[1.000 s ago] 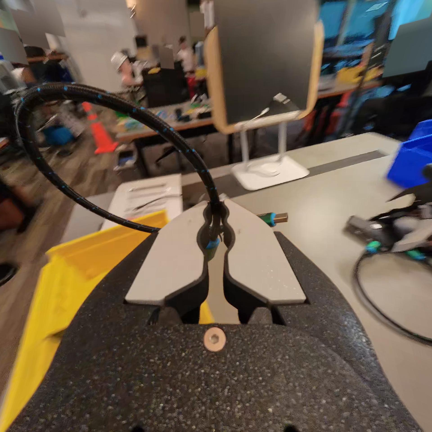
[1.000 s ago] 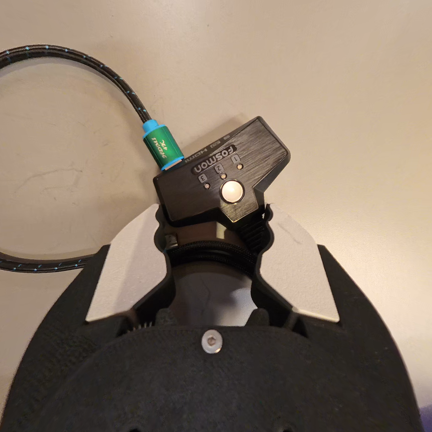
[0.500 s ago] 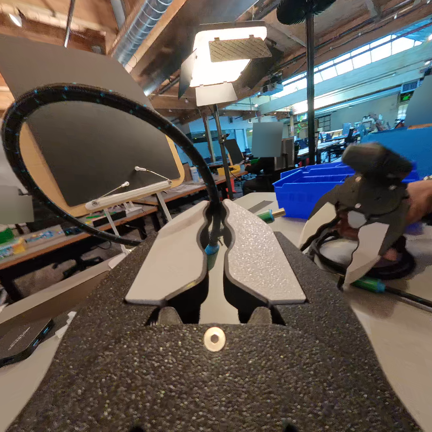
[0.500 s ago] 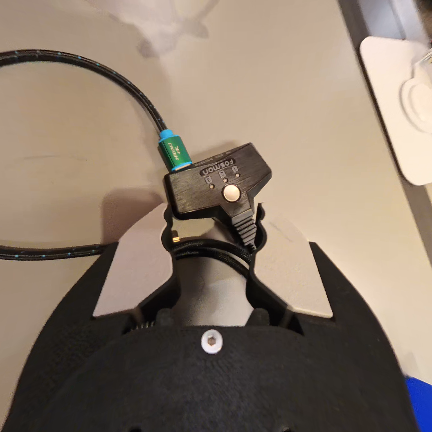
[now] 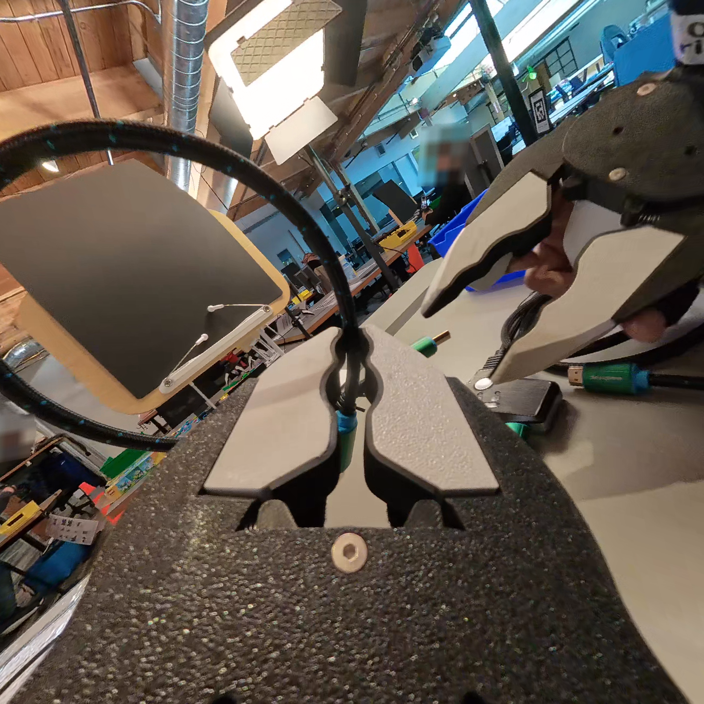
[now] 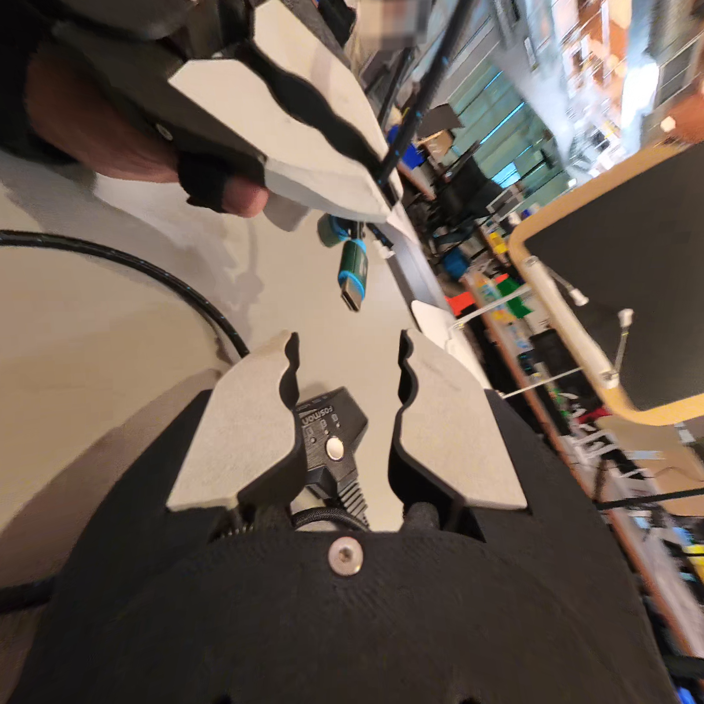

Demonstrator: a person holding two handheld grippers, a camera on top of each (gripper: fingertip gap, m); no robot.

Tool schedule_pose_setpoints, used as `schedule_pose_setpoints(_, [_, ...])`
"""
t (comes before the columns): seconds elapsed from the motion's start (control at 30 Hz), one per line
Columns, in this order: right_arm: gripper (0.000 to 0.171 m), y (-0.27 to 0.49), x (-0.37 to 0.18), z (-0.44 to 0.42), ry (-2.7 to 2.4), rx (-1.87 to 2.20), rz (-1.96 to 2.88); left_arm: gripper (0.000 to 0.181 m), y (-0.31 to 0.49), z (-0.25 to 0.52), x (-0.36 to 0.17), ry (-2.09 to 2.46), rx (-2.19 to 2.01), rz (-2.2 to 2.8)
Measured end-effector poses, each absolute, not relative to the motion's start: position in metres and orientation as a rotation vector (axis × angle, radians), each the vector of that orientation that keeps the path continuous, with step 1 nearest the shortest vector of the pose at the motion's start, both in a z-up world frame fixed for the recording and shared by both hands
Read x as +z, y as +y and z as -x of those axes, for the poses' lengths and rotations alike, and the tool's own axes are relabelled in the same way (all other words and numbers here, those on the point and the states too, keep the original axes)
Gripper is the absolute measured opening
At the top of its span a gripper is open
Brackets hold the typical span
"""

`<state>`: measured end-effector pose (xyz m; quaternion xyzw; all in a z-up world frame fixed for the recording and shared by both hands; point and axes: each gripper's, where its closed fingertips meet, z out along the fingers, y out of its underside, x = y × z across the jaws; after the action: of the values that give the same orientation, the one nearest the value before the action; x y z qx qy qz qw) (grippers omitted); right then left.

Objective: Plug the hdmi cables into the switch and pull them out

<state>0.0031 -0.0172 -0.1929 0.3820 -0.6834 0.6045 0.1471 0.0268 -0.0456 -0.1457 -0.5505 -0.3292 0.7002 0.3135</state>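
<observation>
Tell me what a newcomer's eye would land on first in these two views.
First, the black braided cable with blue flecks, looping up from the shut left claw, which grips it just above its green metal plug. Next, the small black brushed-metal switch box with a round silver button, lying on the grey table between the open fingers of the right claw. That plug hangs above the switch, not yet inserted.

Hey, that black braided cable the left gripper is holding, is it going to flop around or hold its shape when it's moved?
The black braided cable probably holds its shape: it arcs in a springy loop above the left gripper. Its green plug hangs free below the jaws, so it may swing.
</observation>
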Motion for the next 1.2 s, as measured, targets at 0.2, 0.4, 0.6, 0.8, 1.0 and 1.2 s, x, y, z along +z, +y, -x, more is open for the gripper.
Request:
schedule_pose_setpoints(0.2, [0.033, -0.016, -0.191, -0.018, -1.734, 1.701, -1.152, 0.007, -0.028, -0.023, -0.151, -0.831, 1.86, 1.515])
schedule_pose_setpoints(0.4, [0.012, -0.011, -0.178, -0.016, -1.56, 1.69, -1.13, 0.007, -0.02, -0.026, -0.151, -0.815, 1.915, 1.56])
schedule_pose_setpoints(0.6, [0.011, -0.004, -0.172, -0.021, -1.509, 1.687, -1.145, 0.007, -0.023, -0.032, -0.152, -0.823, 2.031, 1.666])
schedule_pose_setpoints(0.8, [0.011, 0.004, -0.167, -0.019, -1.528, 1.703, -1.147, 0.007, -0.05, -0.041, -0.151, -0.919, 2.2, 1.721])
schedule_pose_setpoints(1.0, [0.011, 0.011, -0.168, -0.013, -1.536, 1.705, -1.158, 0.007, -0.071, -0.052, -0.151, -0.907, 2.309, 1.779])
schedule_pose_setpoints(1.2, [0.011, 0.011, -0.171, -0.01, -1.54, 1.693, -1.169, 0.006, -0.088, -0.057, -0.156, -0.988, 2.291, 1.792])
